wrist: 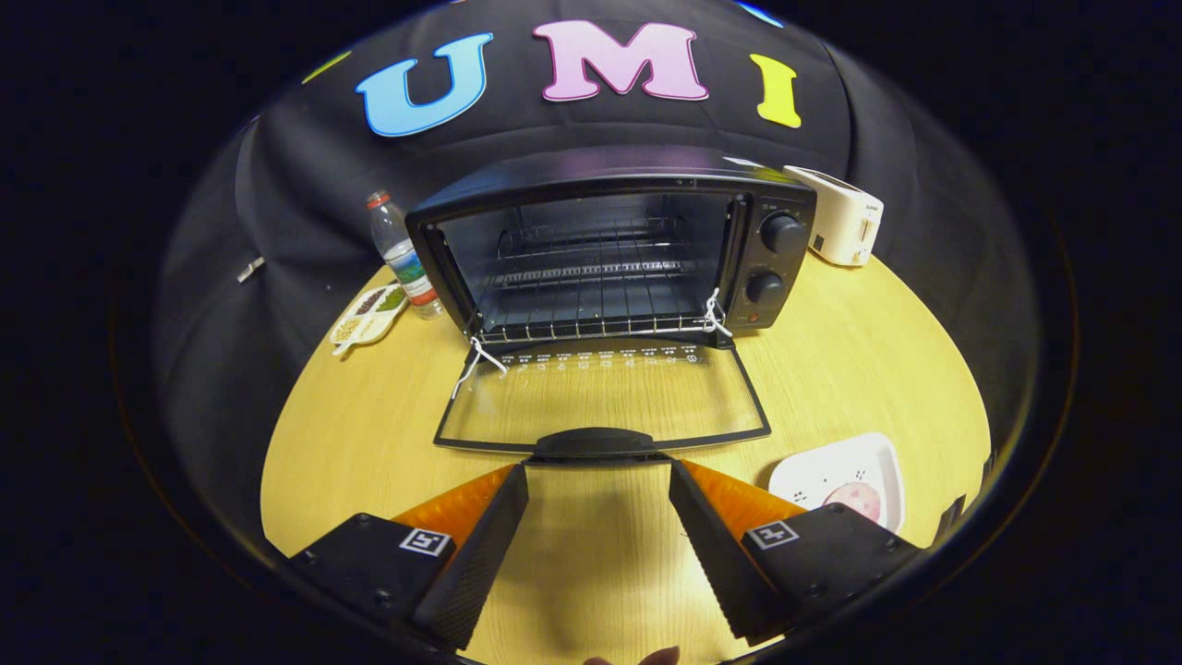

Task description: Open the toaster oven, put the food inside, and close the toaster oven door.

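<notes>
Wooden table [850, 369] in a black-walled booth. Toaster oven [609, 249] just ahead, door [600, 397] dropped open. Gripper [598, 480] spread wide, empty. Food [857, 499], probably meat, unloaded on plate [813, 471] right of fingers. Loading, closing left.

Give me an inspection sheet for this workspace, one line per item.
Surface: round wooden table, bare between the fingers.
Job's things: toaster oven with its door folded down flat, rack bare; food on a white plate right of the fingers.
Clutter: water bottle, snack tray, white toaster.
Grippers: gripper open, fingers apart just short of the door handle, holding nothing.
Cables: nothing seen.
Surroundings: black cloth booth wall.
</notes>
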Action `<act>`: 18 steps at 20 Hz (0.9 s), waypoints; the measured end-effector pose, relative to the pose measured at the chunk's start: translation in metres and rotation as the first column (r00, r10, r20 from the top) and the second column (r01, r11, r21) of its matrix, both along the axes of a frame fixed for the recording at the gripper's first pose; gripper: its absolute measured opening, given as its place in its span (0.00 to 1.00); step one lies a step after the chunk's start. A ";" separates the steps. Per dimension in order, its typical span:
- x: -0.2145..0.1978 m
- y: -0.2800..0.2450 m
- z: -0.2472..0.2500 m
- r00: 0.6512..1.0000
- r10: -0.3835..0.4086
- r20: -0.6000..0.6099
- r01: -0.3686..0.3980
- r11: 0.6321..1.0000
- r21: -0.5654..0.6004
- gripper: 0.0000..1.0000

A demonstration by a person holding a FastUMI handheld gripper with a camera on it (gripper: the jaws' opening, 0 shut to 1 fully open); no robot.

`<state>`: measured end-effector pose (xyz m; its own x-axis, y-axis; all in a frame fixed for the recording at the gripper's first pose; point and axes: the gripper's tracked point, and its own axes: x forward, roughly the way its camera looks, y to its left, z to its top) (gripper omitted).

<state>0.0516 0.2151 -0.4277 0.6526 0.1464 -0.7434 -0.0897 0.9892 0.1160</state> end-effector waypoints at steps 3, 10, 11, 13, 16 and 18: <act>-0.016 -0.018 0.021 0.998 0.039 -0.056 -0.037 0.998 0.049 0.99; -0.031 -0.142 0.048 0.960 0.050 -0.274 -0.044 0.999 0.027 0.99; -0.030 -0.163 0.047 0.954 0.030 -0.299 -0.025 1.000 0.018 0.99; -0.031 -0.204 0.038 0.929 -0.016 -0.371 0.020 1.000 0.007 0.99; -0.024 -0.250 0.015 0.887 -0.078 -0.456 0.100 0.995 0.025 0.99; -0.016 -0.275 -0.004 0.872 -0.113 -0.477 0.124 0.992 -0.009 0.95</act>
<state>0.0358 -0.0603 -0.4315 0.2349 0.1097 -0.9658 0.0996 0.9857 0.1362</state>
